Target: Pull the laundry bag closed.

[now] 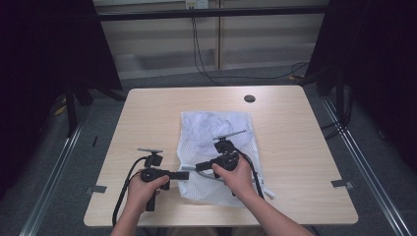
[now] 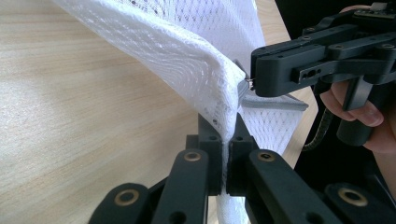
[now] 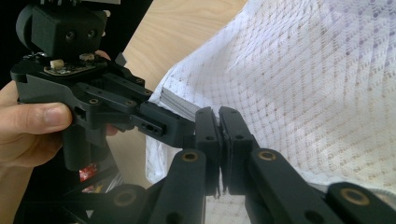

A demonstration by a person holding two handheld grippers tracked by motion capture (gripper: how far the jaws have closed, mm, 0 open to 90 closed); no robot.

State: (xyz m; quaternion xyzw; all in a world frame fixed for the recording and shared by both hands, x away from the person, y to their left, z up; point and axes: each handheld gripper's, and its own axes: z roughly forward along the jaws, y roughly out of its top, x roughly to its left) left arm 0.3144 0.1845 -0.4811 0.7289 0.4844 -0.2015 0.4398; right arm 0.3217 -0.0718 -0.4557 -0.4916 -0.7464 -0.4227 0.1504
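High view: dim, slightly soft, dark at both sides; bench (image 1: 147,113) evenly lit from above, shadows faint. Both gripper views: brighter. Left gripper view: pale glare patch on the wood. Near tongs blurred; mesh bag (image 3: 303,70) weave fairly sharp.

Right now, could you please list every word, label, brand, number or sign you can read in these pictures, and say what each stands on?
None can be read.
Mesh bag: white netting, no print or tag text that I can make out.
Left gripper and right gripper: plain black parts, no markings.
Table: bare wood grain.
Wall socket: too small to tell any lettering.
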